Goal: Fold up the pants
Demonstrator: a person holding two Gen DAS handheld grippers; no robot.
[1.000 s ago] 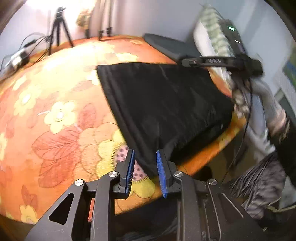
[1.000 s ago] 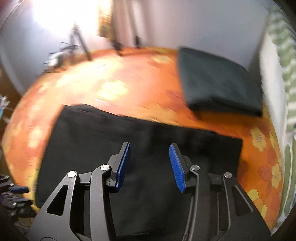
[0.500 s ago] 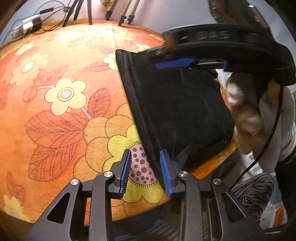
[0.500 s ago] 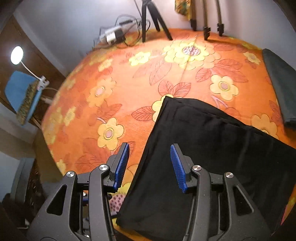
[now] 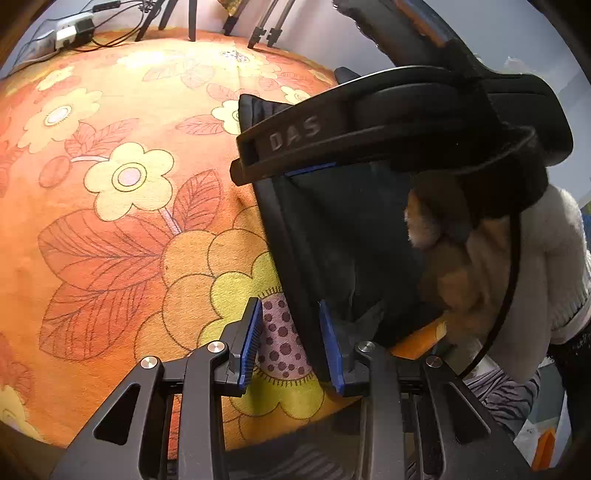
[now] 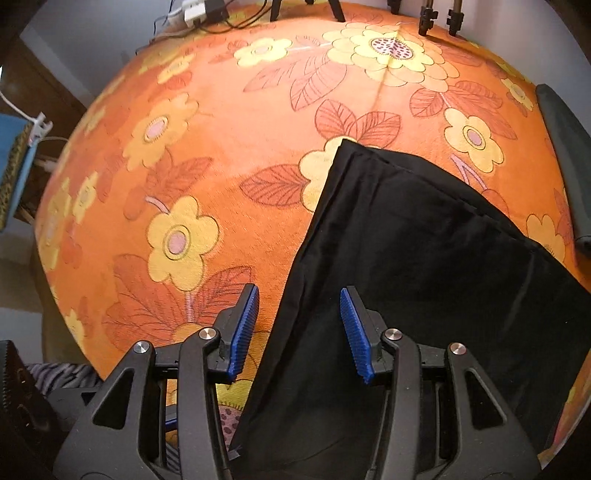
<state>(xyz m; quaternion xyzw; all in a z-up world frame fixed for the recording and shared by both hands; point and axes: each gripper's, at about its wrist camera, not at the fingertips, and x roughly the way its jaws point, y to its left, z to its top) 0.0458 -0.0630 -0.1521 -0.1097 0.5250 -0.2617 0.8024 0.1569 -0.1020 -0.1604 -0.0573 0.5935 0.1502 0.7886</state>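
While the black pants (image 6: pixel 424 280) lay folded flat on the orange floral tablecloth (image 6: pixel 229 155), both hand-held tools stood over their left border. The pants were a smooth, matte woven cloth forming a broad wedge, its far corner (image 6: pixel 341 142) sharp and its long left edge (image 6: pixel 306 229) doubled into a straight hemmed band. The tablecloth had a soft, slightly napped surface printed with yellow flowers and rust-red leaves.

The left gripper (image 5: pixel 291 343) had its 2 ribbed blue pads parted by a narrow gap; the near corner of the pants sat between them, against the right pad, while the left pad stood clear over a dotted flower centre (image 5: pixel 277 343). No squeeze on the cloth was visible. The right gripper (image 6: pixel 301 328) was spread wider, its pads astride the left edge of the pants without touching it; its jaws had just been closing slightly. In the left wrist view the right gripper's black body (image 5: pixel 388 125), embossed with letters, crossed above the pants, held by a hand (image 5: pixel 454 243) in a pale fuzzy sleeve (image 5: pixel 546 266).

Left of the pants the tablecloth lay bare up to tripod feet (image 6: pixel 439 18) and cables (image 6: pixel 207 16) at the far rim. A dark grey folded item (image 6: pixel 565 155) lay at the right.
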